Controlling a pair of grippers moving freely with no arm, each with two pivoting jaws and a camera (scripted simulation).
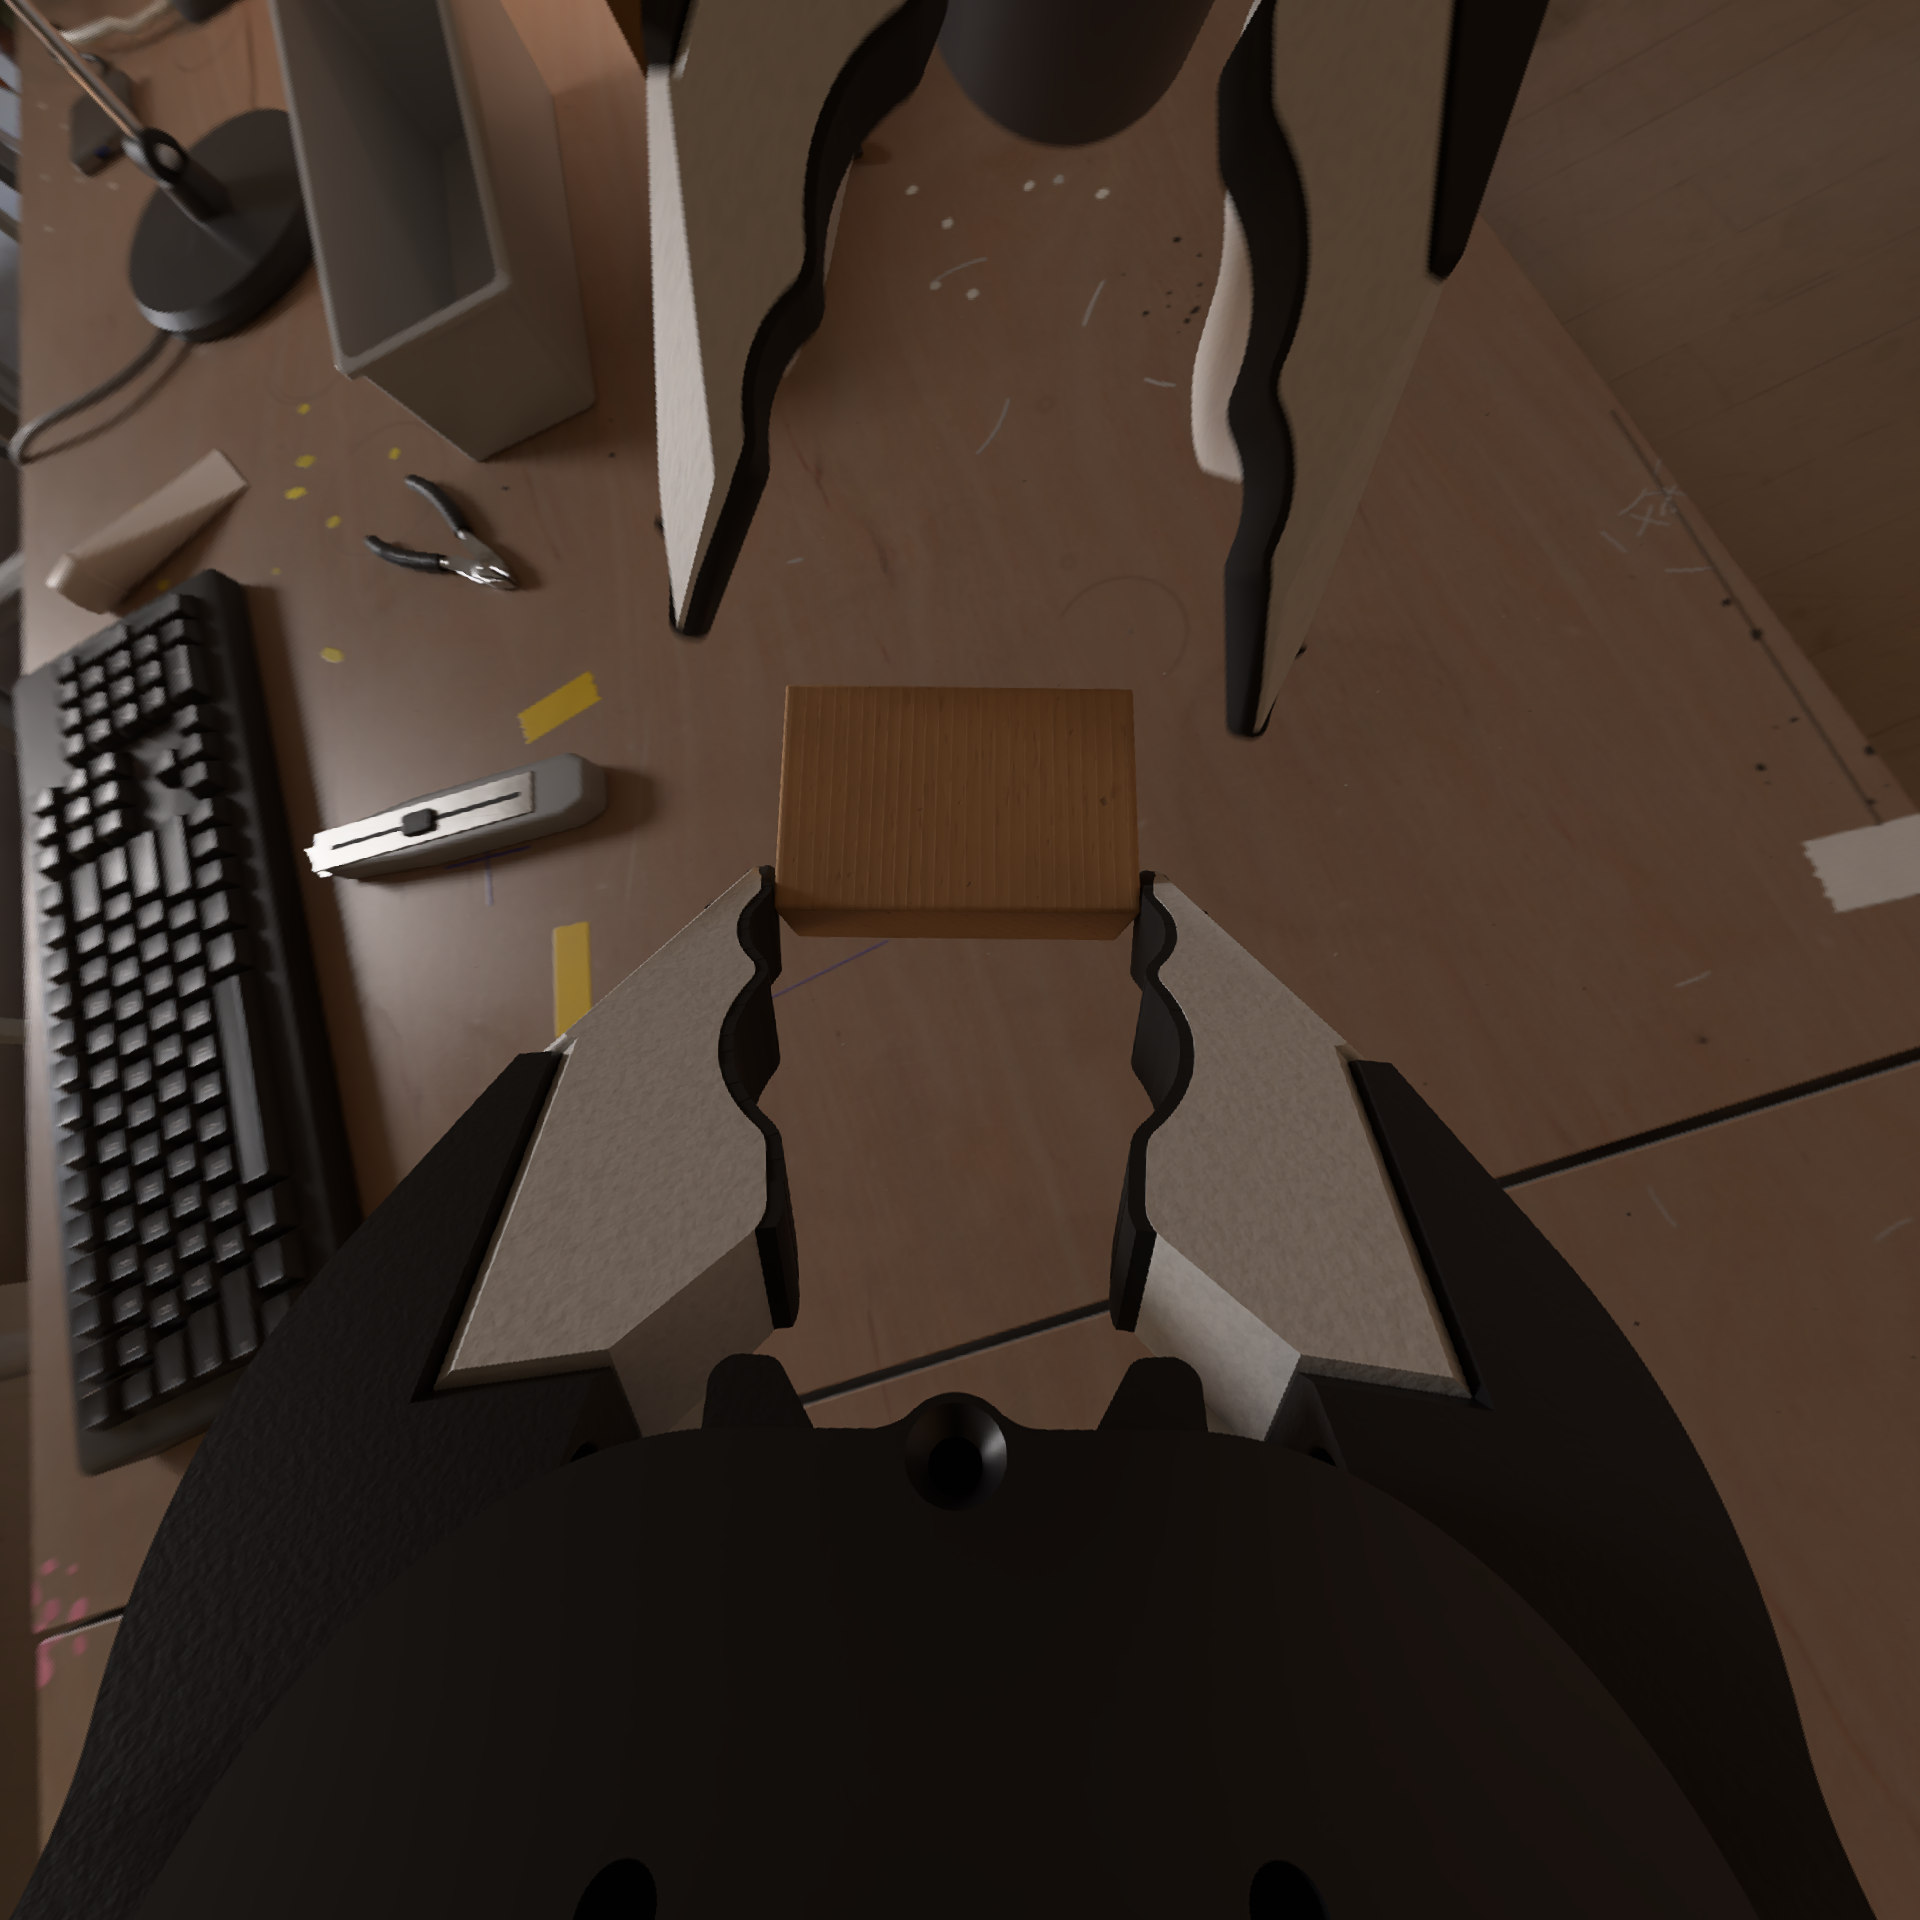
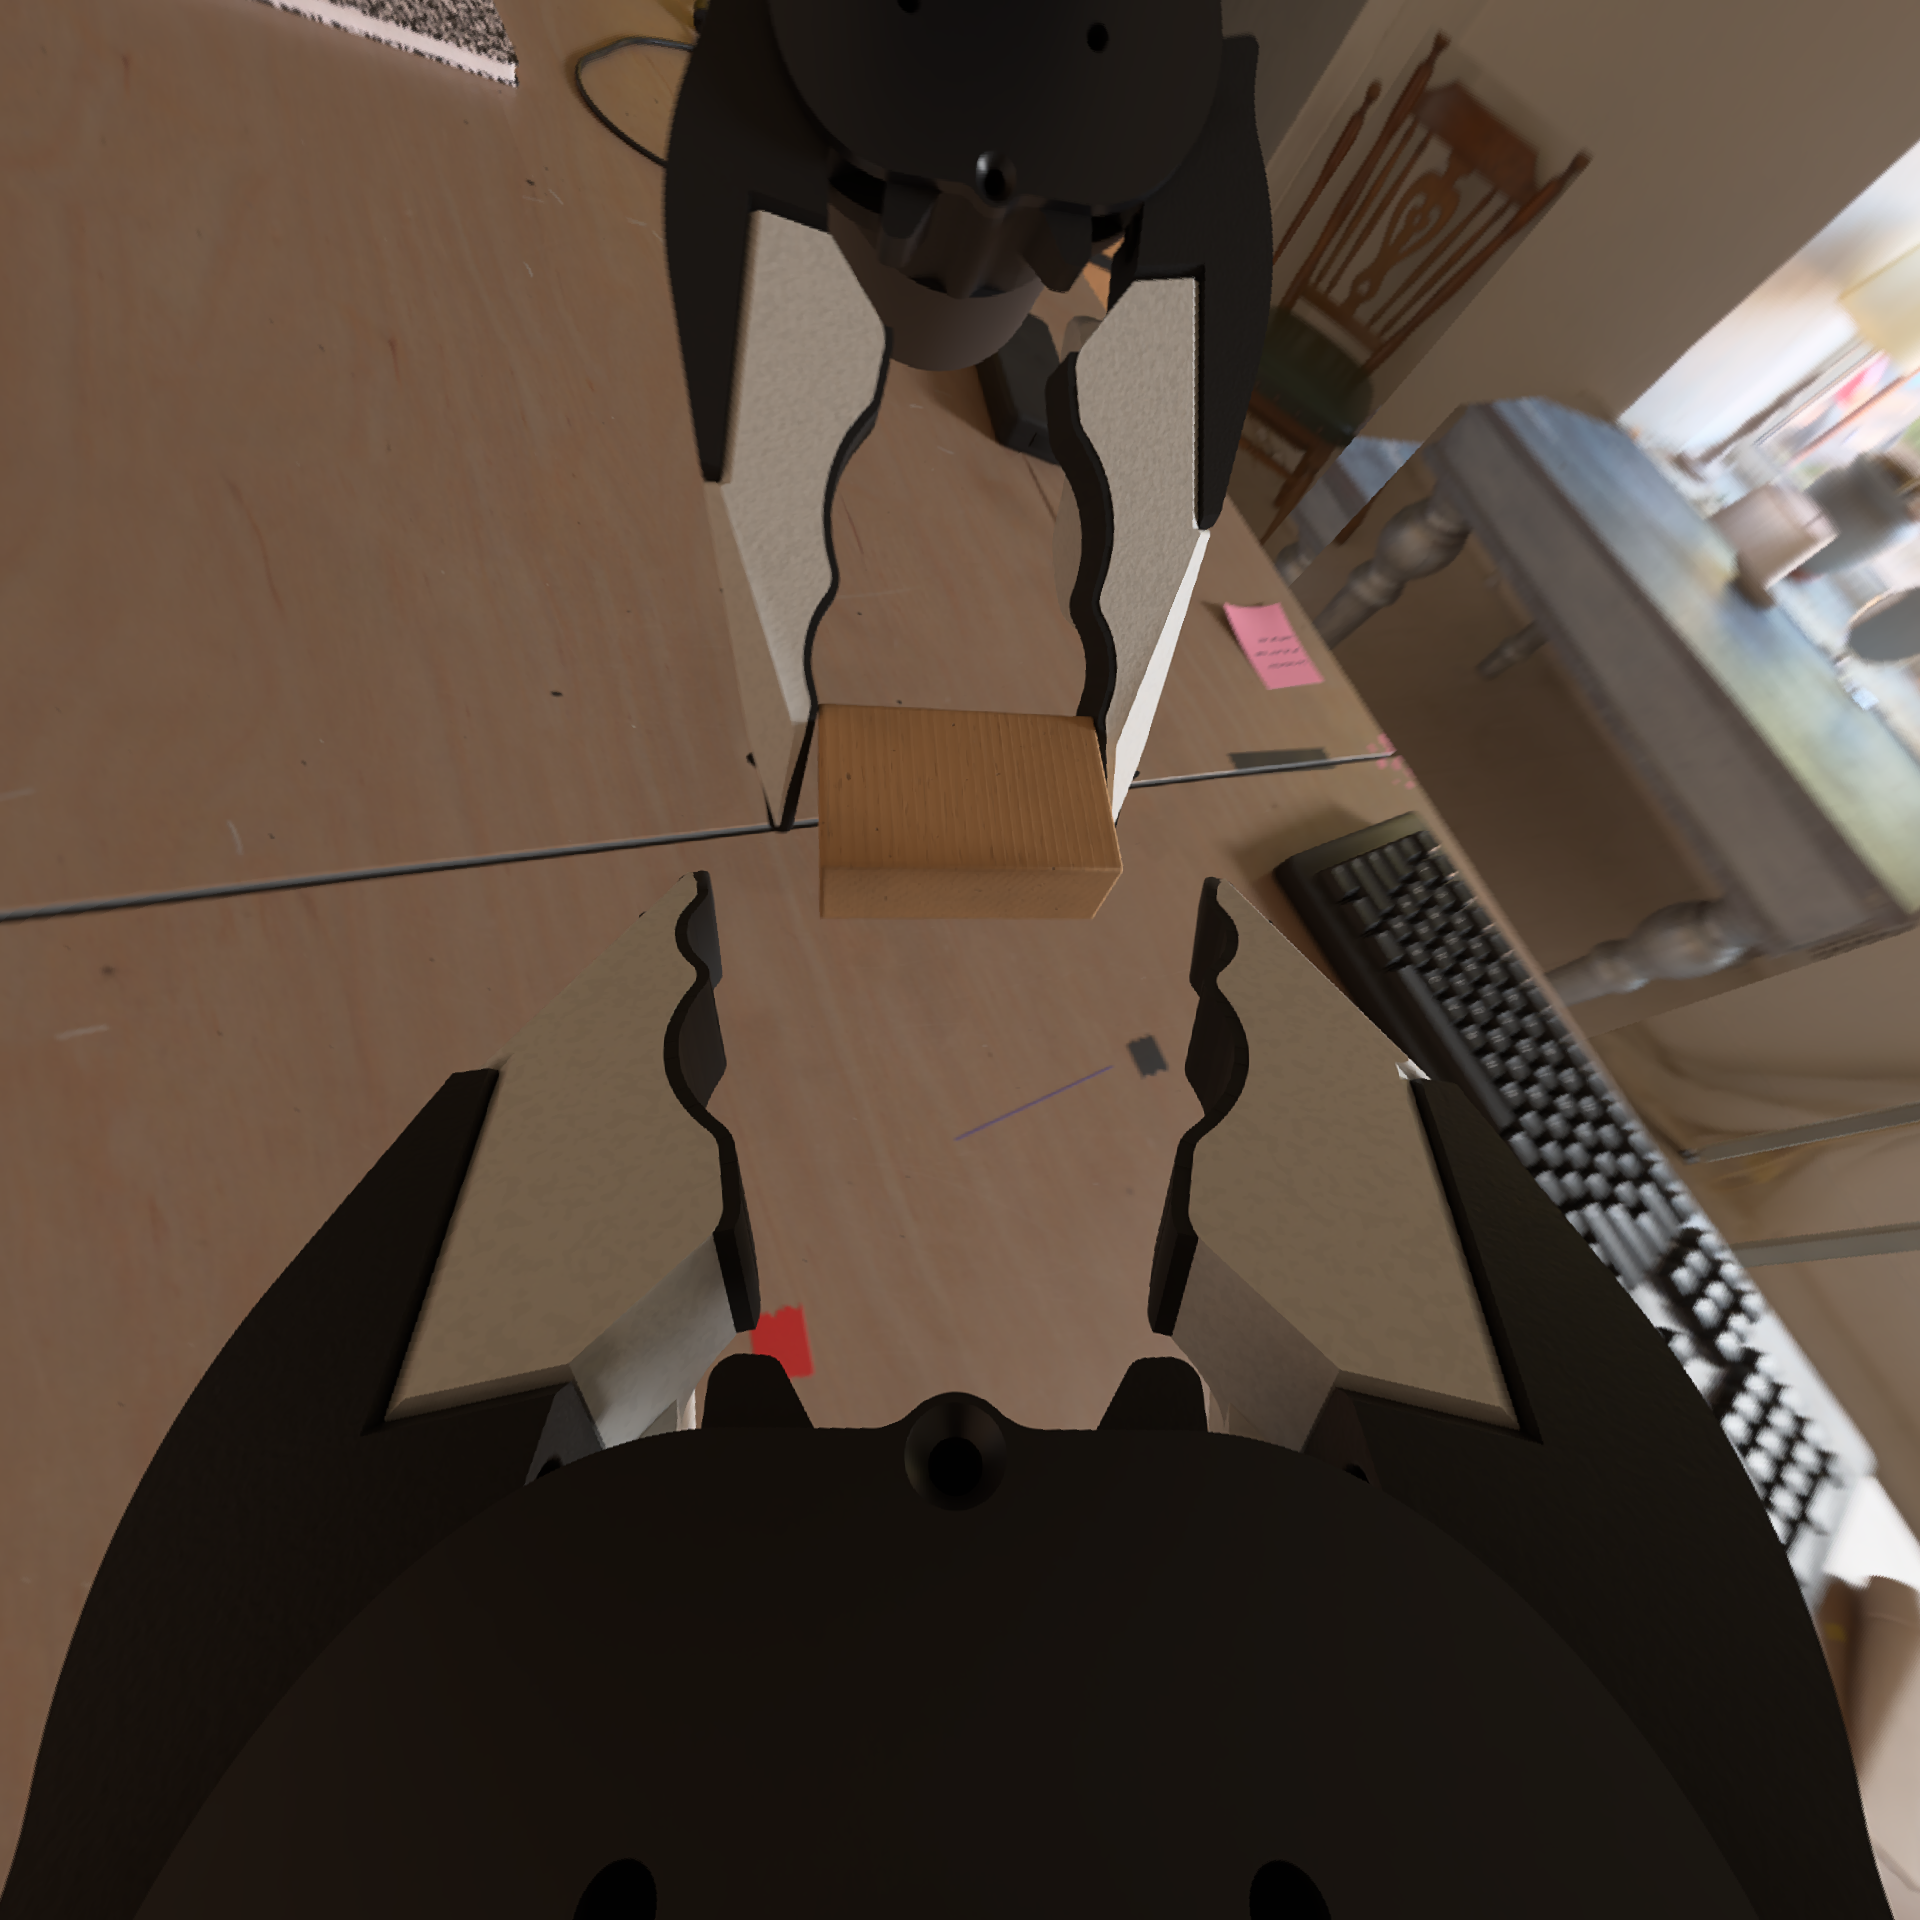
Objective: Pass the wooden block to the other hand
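Note:
The wooden block [image 1: 956, 810] is a flat tan slab held above the desk. My left gripper [image 1: 956, 894] is shut on its near end, with both fingertips pressed on the block's sides. In the right wrist view the left gripper [image 2: 951, 805] comes in from the top with the block [image 2: 961, 821] in its tips. My right gripper [image 2: 956, 888] is open and faces the left one. Its fingertips [image 2: 698, 904] just straddle the block's free end, with a gap on each side. The right gripper also shows in the left wrist view [image 1: 971, 670], wide open.
On the desk to the left lie a black keyboard [image 1: 156, 1018], a utility knife [image 1: 457, 821], small pliers [image 1: 447, 540], a grey open box [image 1: 436, 208] and a lamp base [image 1: 218, 229]. A pink note [image 2: 1273, 644] lies near the desk edge, with a wooden chair [image 2: 1413, 218] beyond it.

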